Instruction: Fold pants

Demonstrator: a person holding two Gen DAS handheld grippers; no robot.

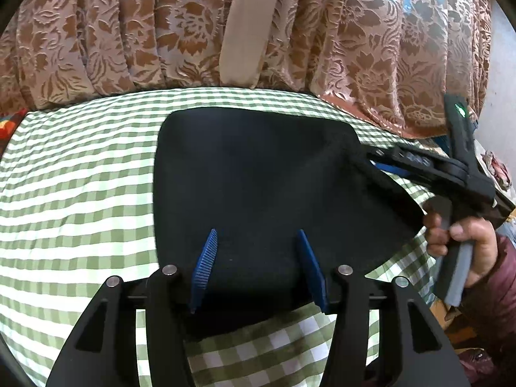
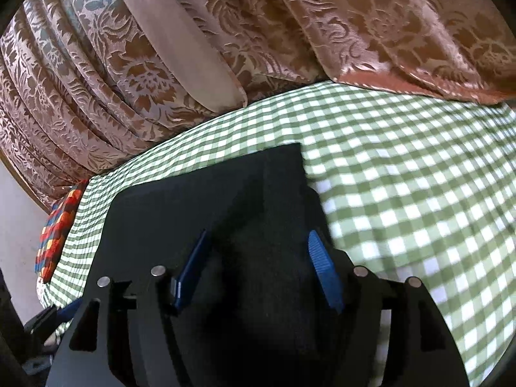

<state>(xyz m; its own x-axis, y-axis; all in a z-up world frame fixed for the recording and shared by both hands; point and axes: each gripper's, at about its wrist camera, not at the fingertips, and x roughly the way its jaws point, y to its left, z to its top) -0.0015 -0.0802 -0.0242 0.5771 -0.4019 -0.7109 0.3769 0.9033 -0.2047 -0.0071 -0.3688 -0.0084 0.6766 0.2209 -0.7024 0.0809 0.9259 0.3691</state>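
While the black folded pants [image 1: 258,187] fill mid-frame on the green checked bedsheet [image 1: 80,177], the left gripper [image 1: 256,258] hovers open, and the right gripper [image 2: 258,267], fingers spread around cloth, sits at their right corner.

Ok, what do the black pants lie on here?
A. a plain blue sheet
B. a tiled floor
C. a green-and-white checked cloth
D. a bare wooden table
C: in both wrist views the pants lie spread on a green-and-white checked cloth, with flowered brown curtains hanging behind.
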